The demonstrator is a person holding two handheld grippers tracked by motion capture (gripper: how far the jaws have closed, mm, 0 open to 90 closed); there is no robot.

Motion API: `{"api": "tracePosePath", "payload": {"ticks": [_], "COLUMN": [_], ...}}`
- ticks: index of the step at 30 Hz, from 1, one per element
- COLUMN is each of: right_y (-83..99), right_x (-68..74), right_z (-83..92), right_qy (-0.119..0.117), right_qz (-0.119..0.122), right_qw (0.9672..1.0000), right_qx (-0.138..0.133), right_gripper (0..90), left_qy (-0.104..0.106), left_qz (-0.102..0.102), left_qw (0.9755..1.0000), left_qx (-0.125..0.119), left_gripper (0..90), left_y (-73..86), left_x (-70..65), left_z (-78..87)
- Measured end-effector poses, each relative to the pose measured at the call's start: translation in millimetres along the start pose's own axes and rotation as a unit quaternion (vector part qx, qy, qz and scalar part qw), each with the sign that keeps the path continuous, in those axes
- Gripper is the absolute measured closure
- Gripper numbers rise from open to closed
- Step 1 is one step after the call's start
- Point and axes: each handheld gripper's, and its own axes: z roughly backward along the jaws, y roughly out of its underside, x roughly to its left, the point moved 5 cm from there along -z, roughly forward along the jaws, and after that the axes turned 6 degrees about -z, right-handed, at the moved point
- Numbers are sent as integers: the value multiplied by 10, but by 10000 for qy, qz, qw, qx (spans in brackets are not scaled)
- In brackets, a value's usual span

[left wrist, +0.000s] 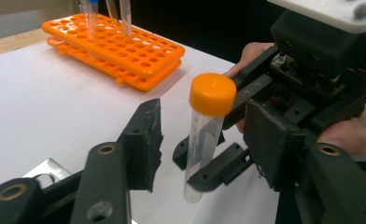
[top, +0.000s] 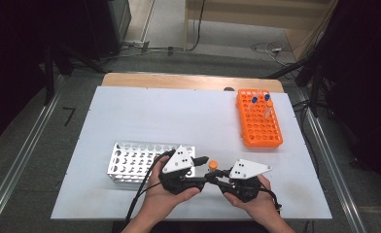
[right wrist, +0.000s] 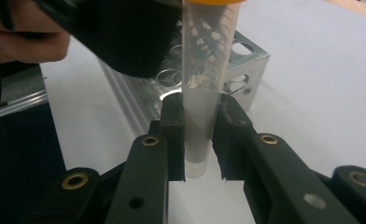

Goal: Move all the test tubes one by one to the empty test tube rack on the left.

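A clear tube with an orange cap (top: 213,165) stands upright just above the white board, near the front edge. My right gripper (right wrist: 200,140) is shut on the lower part of the tube (right wrist: 202,93), both pads pressing its sides. In the left gripper view the same tube (left wrist: 204,135) rises between the jaws of my left gripper (left wrist: 204,144), with a gap on each side, so that gripper is open around it. From above, the left gripper (top: 201,165) comes in from the left and the right gripper (top: 215,175) from the right, meeting at the tube.
A silver metal rack (top: 130,162) with several empty holes lies directly left of the hands. An orange rack (top: 259,121) at the back right holds a few tubes, two with blue caps (top: 254,99). The white board (top: 179,116) lies on a wooden table.
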Motion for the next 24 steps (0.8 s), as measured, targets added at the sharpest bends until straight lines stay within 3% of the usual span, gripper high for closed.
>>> {"api": "tracePosePath", "payload": {"ticks": [11, 20, 24], "right_y": [-26, -28, -31], "right_x": [97, 89, 84], "right_z": [7, 11, 25], "right_qy": [-27, -68, -150], "right_qz": [198, 166, 40], "right_qw": [9998, 9998, 9998], "right_qx": [34, -1, -79], "right_gripper": [730, 729, 714], "left_qy": [207, 175, 168], "left_qz": [11, -63, -84], "left_qw": [9998, 9998, 9998], "left_qx": [54, 41, 8], "left_gripper": [689, 702, 703], "left_y": [-2, -9, -28], "left_x": [-46, -49, -47], "left_z": [-48, -47, -32]}}
